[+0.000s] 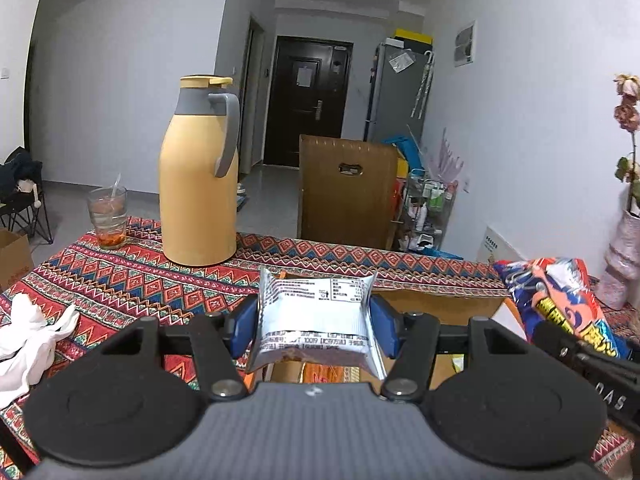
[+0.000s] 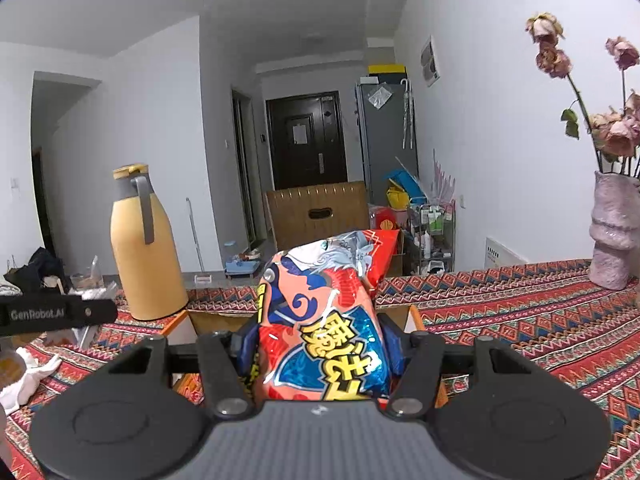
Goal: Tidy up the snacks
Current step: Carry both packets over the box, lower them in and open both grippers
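Note:
My left gripper (image 1: 316, 326) is shut on a small silver snack packet (image 1: 314, 316) and holds it above an open cardboard box (image 1: 436, 304) on the patterned tablecloth. My right gripper (image 2: 318, 346) is shut on a large red, orange and blue snack bag (image 2: 324, 320) and holds it upright over the same box (image 2: 200, 322). That bag also shows at the right of the left wrist view (image 1: 568, 300). The left gripper's body shows at the left edge of the right wrist view (image 2: 56, 312).
A yellow thermos jug (image 1: 198, 176) and a glass with a spoon (image 1: 107, 216) stand at the table's far edge. White cloth (image 1: 28, 332) lies at the left. A pink vase with dried roses (image 2: 612, 236) stands at the right. A brown chair back (image 1: 344, 192) rises behind the table.

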A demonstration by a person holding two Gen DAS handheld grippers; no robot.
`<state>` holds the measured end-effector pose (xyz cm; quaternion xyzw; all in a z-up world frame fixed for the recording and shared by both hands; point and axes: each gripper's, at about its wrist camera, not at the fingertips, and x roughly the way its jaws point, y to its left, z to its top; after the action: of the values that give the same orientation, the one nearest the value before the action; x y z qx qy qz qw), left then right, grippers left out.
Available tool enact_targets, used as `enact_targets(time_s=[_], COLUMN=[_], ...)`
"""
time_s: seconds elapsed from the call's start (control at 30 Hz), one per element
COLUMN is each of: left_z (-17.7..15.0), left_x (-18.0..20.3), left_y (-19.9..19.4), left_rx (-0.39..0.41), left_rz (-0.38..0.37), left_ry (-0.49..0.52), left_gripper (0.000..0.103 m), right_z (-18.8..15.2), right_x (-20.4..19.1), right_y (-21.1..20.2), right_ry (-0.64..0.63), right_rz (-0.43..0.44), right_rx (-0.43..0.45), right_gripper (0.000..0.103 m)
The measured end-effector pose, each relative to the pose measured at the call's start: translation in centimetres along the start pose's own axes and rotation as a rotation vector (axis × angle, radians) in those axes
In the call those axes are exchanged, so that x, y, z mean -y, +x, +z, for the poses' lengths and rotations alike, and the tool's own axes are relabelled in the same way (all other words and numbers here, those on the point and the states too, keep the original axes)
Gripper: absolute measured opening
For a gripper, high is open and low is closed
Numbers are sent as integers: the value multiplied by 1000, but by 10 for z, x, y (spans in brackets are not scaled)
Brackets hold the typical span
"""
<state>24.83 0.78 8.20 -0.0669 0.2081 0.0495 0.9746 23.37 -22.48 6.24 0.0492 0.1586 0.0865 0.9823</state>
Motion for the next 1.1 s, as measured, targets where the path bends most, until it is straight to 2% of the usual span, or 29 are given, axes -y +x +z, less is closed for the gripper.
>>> enact_targets(time_s=[0.37,0.7,0.8,0.87,0.9,0.97,1.0,1.03,1.1], left_z=[-21,-32,-34,-34,-35,-34,-33,-32,-30], left_x=[-2,-6,-3,-3,-4,-9,-10,-11,-12], left_y=[45,57,55,52,51,47,44,43,41], left_rx=[-35,-76,-65,-54,-49,-30,-17,-9,-5], left_rz=[38,28,21,13,11,14,16,17,17], left_ry=[-4,-4,9,7,1,-23,-28,-33,-50], left_gripper=[60,60,62,69,73,95,98,103,103], right_z=[-21,-40,-42,-44,-44,-47,-48,-48,-48], right_x=[-1,-1,-2,-2,-1,1,2,3,5], right_y=[45,71,73,74,75,76,75,74,70], right_ry=[-13,-16,-18,-16,-13,-6,-2,4,19], right_rz=[-26,-36,-34,-34,-34,-36,-35,-32,-37], right_rx=[-53,-143,-152,-162,-169,-186,-189,-191,-174], right_gripper=[58,58,58,59,60,63,70,83,99])
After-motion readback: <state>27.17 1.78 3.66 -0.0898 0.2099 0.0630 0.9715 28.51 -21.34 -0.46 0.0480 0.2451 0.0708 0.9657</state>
